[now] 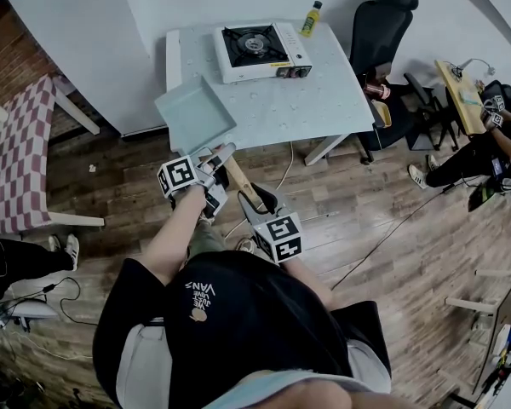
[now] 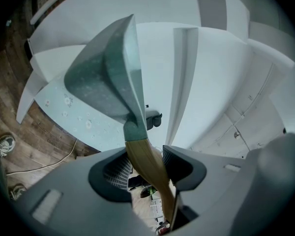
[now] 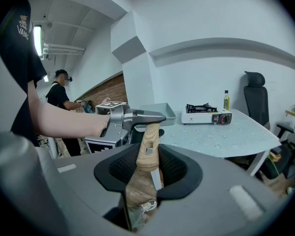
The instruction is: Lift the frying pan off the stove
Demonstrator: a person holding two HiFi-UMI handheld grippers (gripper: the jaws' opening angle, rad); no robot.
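Observation:
The square grey-green frying pan [image 1: 194, 109] hangs in the air over the near left corner of the white table [image 1: 324, 100], off the stove [image 1: 260, 51], whose burner is bare. Its wooden handle [image 1: 241, 184] points back toward me. My left gripper [image 1: 215, 162] is shut on the handle's front part, just behind the pan [image 2: 108, 73]; the handle [image 2: 146, 159] runs between its pads. My right gripper [image 1: 257, 208] is shut on the handle's rear end [image 3: 148, 149]. In the right gripper view the left gripper [image 3: 137, 117] and the pan [image 3: 160, 112] sit ahead.
A yellow bottle [image 1: 311, 18] stands behind the stove. A black office chair [image 1: 383, 24] is at the table's right, and a seated person [image 1: 485, 147] is farther right. A checked table [image 1: 21, 152] stands at the left. Cables [image 1: 392, 228] cross the wooden floor.

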